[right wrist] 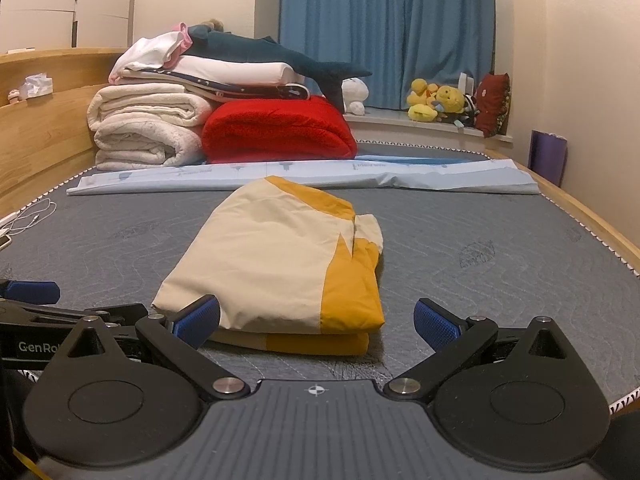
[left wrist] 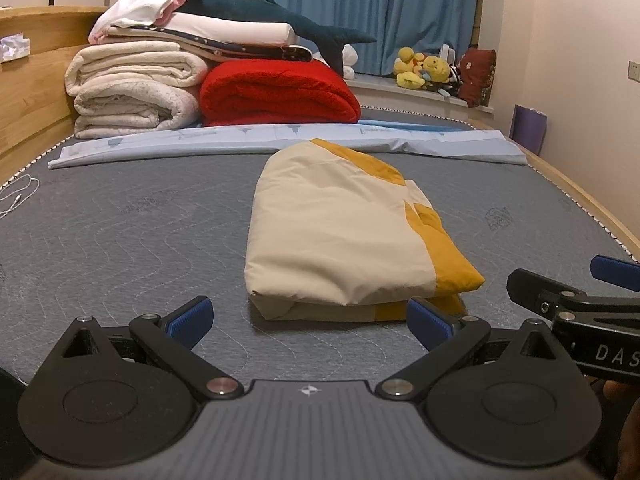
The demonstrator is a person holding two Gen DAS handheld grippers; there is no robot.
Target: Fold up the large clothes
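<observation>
A cream and mustard-yellow garment (left wrist: 340,236) (right wrist: 280,264) lies folded into a compact rectangle on the grey quilted mattress (left wrist: 120,240) (right wrist: 500,260). My left gripper (left wrist: 310,320) is open just short of the garment's near edge, nothing between its blue pads. My right gripper (right wrist: 318,320) is open too, its left pad (right wrist: 198,320) overlapping the garment's near left corner in the picture. Each gripper shows at the edge of the other's view: the right gripper (left wrist: 580,292) and the left gripper (right wrist: 44,300).
A pale blue sheet (left wrist: 280,140) (right wrist: 300,176) lies across the mattress behind the garment. Stacked white blankets (left wrist: 132,92), a red blanket (left wrist: 276,94) and a plush shark (left wrist: 260,12) sit at the back left. Wooden bed frame (left wrist: 28,92), white cable (left wrist: 16,196), plush toys (left wrist: 424,70) by the blue curtain.
</observation>
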